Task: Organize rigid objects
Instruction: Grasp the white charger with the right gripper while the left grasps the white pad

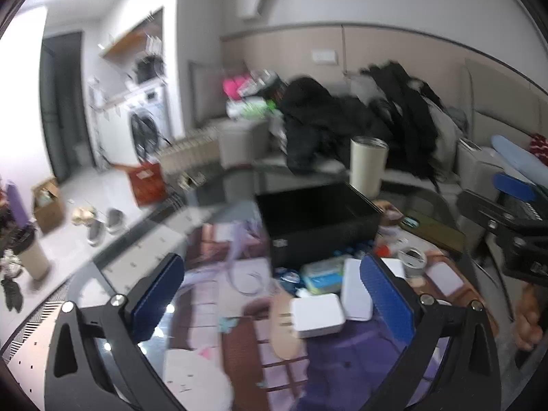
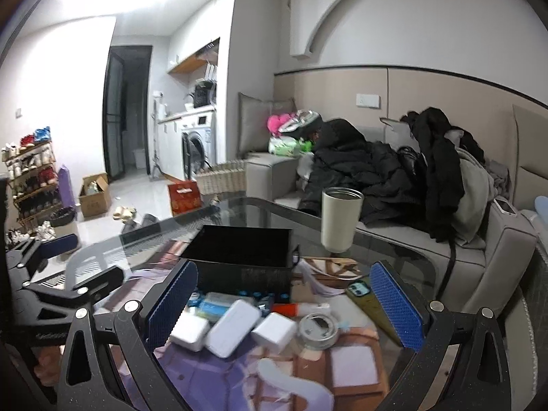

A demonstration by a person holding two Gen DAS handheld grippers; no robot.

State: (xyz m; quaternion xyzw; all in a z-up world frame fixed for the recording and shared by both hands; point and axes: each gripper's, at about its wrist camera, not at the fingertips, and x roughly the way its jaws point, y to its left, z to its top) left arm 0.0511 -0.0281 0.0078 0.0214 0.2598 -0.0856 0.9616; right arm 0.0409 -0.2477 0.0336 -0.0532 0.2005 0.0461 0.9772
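An empty black box (image 2: 239,260) (image 1: 315,222) stands on the glass table. In front of it lie a white charger (image 2: 190,332) (image 1: 316,315), a white power bank (image 2: 233,332) (image 1: 356,291), a white block (image 2: 274,332), a roll of clear tape (image 2: 316,330) (image 1: 412,260), a blue-green pack (image 2: 215,304) (image 1: 322,275) and a red-capped tube (image 2: 301,308). My left gripper (image 1: 274,301) is open above the charger. My right gripper (image 2: 287,311) is open above the pile. Both hold nothing.
A cream tumbler (image 2: 339,219) (image 1: 368,166) stands behind the box. A phone in an olive case (image 2: 368,303) lies at the right. The left gripper (image 2: 51,274) shows at the left of the right wrist view. A sofa with dark coats (image 2: 394,171) runs behind the table.
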